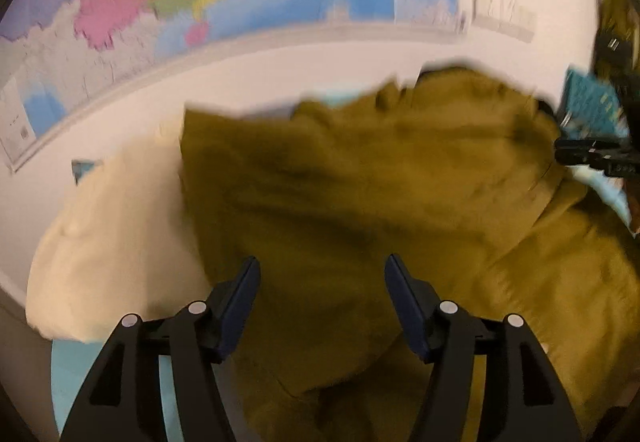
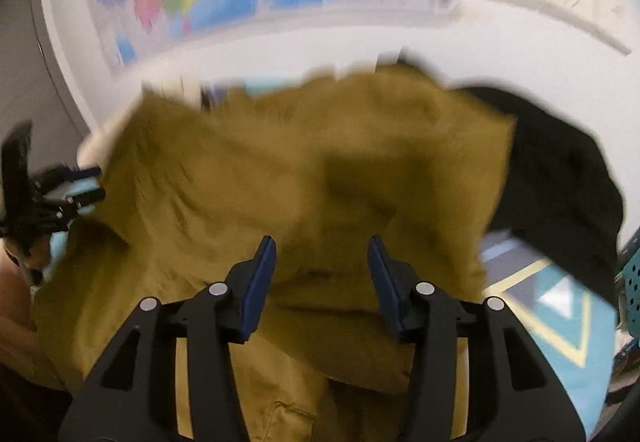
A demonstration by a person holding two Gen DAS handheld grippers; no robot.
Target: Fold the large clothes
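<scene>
Mid-fold: both left tongs (image 1: 322,270) and right tongs (image 2: 322,250) wide apart, empty, above rumpled mustard jacket (image 1: 360,182). Next: probably pinching an edge ahead.

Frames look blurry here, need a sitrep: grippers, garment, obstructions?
Left gripper open, right gripper open, neither holding cloth. Olive garment bunched, unfolded. Cream garment at its left, black garment at its right, crowding it.
</scene>
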